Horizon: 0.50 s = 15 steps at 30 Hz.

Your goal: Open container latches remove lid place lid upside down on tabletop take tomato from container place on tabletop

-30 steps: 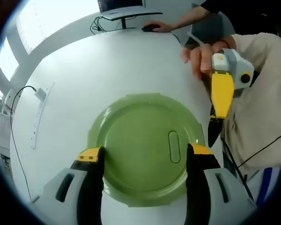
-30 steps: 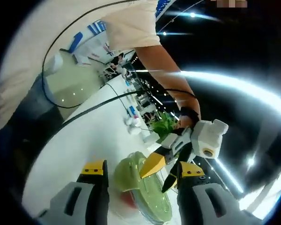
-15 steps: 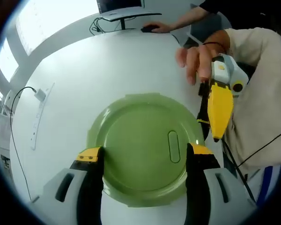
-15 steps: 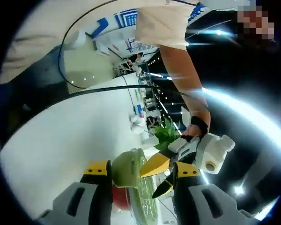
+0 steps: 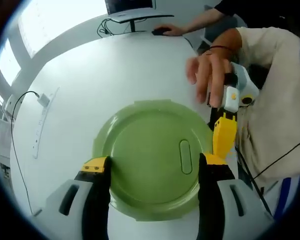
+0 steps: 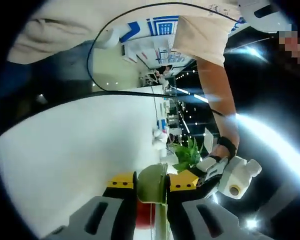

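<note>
While my left tongs hover with jaws apart over the green lid, my right tongs stand with jaws nearly together on a green edge piece of the container, which I judge to be a latch; I cannot tell if they press it firmly. From the left gripper view, the right tongs reach down at the lid's right rim. A red shape, probably the tomato, shows under the lid. The container sits on the white bench. I judge the lid light, stiff and somewhat slippery, so the rim is the best place to hold it.
</note>
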Each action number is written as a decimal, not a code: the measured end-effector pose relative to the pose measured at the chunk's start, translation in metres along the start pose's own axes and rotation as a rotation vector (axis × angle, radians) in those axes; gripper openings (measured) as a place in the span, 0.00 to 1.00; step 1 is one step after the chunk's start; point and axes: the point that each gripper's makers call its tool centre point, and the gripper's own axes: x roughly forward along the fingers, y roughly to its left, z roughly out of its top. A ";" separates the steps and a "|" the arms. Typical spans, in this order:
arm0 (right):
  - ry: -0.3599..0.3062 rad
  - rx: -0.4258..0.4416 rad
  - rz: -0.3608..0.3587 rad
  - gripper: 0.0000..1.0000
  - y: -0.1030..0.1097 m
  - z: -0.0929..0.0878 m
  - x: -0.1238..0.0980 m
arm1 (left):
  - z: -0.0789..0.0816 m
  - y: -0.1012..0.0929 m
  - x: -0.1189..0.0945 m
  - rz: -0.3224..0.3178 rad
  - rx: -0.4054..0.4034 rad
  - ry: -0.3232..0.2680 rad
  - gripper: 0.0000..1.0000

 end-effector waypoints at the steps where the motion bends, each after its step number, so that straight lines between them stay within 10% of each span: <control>1: -0.005 0.005 0.001 0.18 0.000 -0.001 0.000 | 0.000 0.000 0.000 0.000 -0.001 -0.002 0.64; 15: -0.061 0.046 -0.020 0.15 -0.003 -0.001 0.000 | 0.001 -0.003 0.001 0.011 -0.019 -0.041 0.64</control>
